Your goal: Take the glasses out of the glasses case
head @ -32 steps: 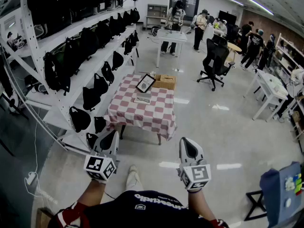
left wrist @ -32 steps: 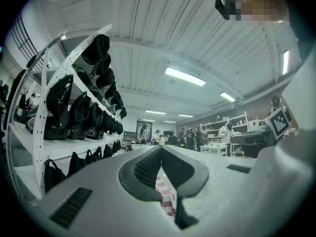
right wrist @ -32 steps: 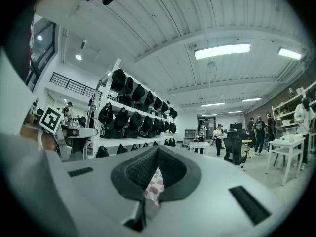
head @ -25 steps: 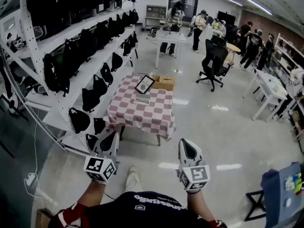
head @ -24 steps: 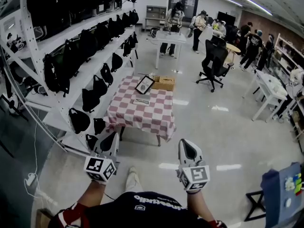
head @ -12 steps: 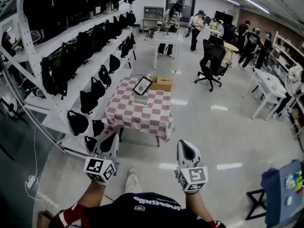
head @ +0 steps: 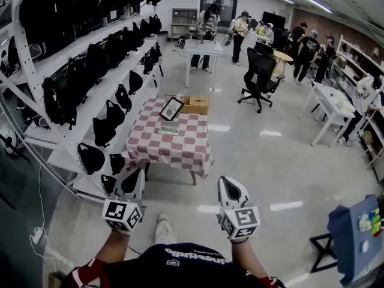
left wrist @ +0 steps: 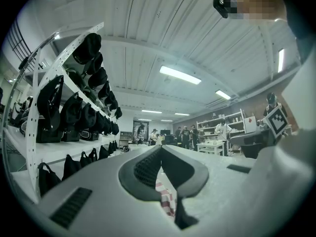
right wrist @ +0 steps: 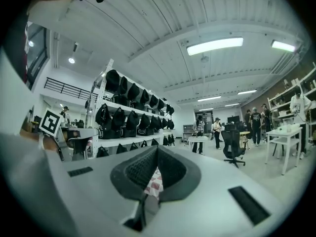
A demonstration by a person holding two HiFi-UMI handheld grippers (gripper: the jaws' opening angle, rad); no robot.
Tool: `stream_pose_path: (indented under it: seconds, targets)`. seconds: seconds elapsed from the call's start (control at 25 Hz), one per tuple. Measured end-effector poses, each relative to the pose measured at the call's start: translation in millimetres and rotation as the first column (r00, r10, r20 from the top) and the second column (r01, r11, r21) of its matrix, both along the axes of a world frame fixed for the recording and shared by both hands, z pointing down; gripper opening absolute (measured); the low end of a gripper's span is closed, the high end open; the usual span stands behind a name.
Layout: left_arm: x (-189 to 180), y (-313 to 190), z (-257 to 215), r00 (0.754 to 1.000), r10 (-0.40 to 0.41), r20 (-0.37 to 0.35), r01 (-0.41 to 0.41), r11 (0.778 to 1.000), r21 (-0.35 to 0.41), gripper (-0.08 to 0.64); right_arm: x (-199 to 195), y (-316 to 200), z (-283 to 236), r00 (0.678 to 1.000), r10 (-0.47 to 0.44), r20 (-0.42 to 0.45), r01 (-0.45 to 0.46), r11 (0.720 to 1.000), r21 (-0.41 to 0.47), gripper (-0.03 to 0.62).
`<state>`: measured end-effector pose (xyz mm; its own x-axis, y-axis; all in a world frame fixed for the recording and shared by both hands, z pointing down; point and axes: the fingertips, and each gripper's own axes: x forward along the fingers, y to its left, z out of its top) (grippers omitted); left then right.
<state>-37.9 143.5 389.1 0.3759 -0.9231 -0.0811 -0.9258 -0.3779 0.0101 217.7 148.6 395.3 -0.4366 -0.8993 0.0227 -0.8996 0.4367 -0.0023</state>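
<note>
Two grippers closed on nothing, well short of the table: the task looks to be at the approach step.
White metal shelving (head: pixel 72 116) holds soft black bags. The left gripper (head: pixel 133 182), a hard grey shell with ribbed dark pads, has its jaws together. Well ahead is a table (head: pixel 180 153) draped in checked cloth, with a flat grey item, probably the glasses case (head: pixel 167 128). The right gripper (head: pixel 231 188) is likewise closed. Next the person likely needs to step closer and open the jaws.
</note>
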Motion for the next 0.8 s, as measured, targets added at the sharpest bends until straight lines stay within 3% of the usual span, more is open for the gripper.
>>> stream_pose_path:
  seconds: [0.28,0.48,0.6,0.8]
  targets:
    - [6.6,1.8,1.3,0.996,-0.004,0.09,0.002,1.0,0.022,0.006,-1.6,4.8,3.4,0.998,-0.064,0.008,0.064,0.998,-0.014,0.003]
    - [14.9,3.4,3.5,0.992,0.042,0.121,-0.043,0.999,0.006,0.006,-6.7,2.2,11.8,0.995,-0.099,0.005,0.099,0.995,-0.026,0.003]
    - [17.4,4.1,6.5,0.992,0.06,0.111,-0.059,0.998,-0.013,0.006,-8.5,2.0,14.8,0.993,-0.117,-0.001,0.117,0.993,-0.031,0.003]
    - [7.6,0.7,7.3,0.998,0.06,0.019,-0.059,0.997,-0.045,0.006,-14.0,-0.9,13.9,0.991,-0.132,0.002,0.132,0.991,-0.019,0.003]
